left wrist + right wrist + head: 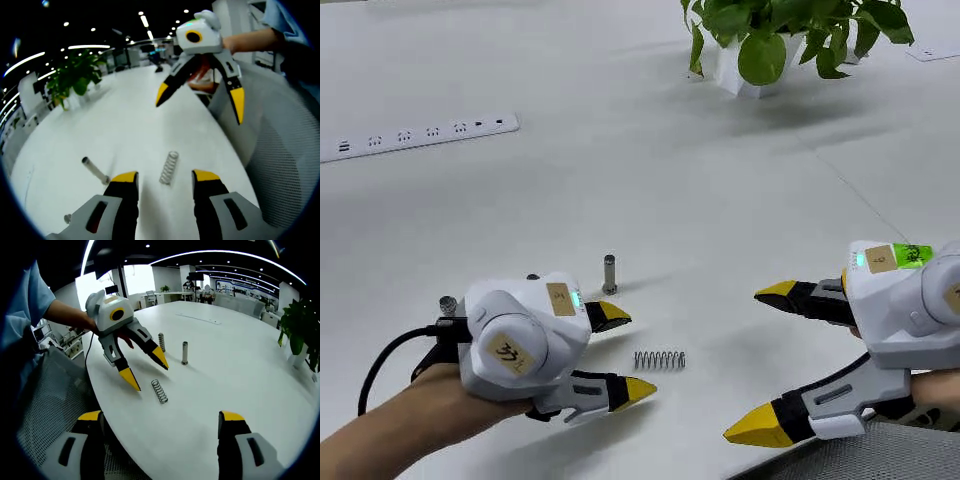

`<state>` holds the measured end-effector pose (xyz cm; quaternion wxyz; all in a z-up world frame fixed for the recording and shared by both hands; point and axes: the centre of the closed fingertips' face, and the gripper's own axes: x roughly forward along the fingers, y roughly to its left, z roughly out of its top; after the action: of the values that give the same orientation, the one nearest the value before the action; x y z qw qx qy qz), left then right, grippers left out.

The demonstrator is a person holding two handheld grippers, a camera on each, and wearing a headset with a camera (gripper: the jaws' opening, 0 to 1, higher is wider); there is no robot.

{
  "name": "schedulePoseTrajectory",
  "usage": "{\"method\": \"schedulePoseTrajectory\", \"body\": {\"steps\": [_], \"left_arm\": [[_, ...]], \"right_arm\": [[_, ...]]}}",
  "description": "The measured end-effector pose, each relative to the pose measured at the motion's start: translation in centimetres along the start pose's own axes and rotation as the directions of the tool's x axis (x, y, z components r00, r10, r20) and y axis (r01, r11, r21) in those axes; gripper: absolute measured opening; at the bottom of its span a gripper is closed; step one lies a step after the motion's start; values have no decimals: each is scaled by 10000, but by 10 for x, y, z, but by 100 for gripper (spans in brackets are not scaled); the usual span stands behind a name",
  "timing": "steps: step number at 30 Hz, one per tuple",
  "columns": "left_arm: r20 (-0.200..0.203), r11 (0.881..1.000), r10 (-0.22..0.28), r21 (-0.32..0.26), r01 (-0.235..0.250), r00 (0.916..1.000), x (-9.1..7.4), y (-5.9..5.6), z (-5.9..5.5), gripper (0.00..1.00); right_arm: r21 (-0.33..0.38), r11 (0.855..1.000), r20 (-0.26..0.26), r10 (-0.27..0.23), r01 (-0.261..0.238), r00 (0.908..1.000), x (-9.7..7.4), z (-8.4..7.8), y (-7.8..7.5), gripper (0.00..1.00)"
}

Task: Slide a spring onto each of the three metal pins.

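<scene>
On the white table (650,200), a spring (660,359) lies between the half-open left gripper (638,353) and the wide-open right gripper (745,364). A bare pin (609,274) stands at the spring's eleven o'clock; another pin (161,341) seems sprung.

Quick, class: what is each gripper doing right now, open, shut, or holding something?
Left gripper: open, holding nothing.
Right gripper: open wide, holding nothing.

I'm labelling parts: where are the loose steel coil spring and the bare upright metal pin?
loose steel coil spring (659,359), head view, on its middle coils.
bare upright metal pin (609,275), head view, halfway up its shaft.
</scene>
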<state>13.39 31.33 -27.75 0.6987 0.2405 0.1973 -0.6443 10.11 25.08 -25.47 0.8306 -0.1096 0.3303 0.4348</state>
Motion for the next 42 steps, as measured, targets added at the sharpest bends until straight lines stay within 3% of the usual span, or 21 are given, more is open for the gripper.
{"method": "schedulePoseTrajectory", "body": {"steps": [6, 17, 20, 30, 42], "left_arm": [[-372, 9986, -351, 395, 366, 9987, 7, 1, -2, 29], [-1233, 9944, -780, 614, 860, 9893, 15, 3, -11, 21], [-1544, 9933, -803, 705, 921, 9847, 16, 1, -15, 20], [-1832, 9906, -1135, 544, 1253, 9765, 16, -4, -16, 13], [-2483, 9836, -1457, 677, 1672, 9577, 19, -4, -15, 13]], "right_arm": [[69, 10000, 0, 6, -6, 10000, 0, -3, 3, 96], [210, 9998, 197, 2, -6, 9998, -1, 1, 6, 95], [123, 9999, 198, -35, 32, 9998, -2, 3, 5, 95], [-36, 10000, -56, -19, 19, 10000, -2, -3, 8, 95], [-124, 9999, -242, 57, -60, 9997, -3, -7, 11, 95]]}}
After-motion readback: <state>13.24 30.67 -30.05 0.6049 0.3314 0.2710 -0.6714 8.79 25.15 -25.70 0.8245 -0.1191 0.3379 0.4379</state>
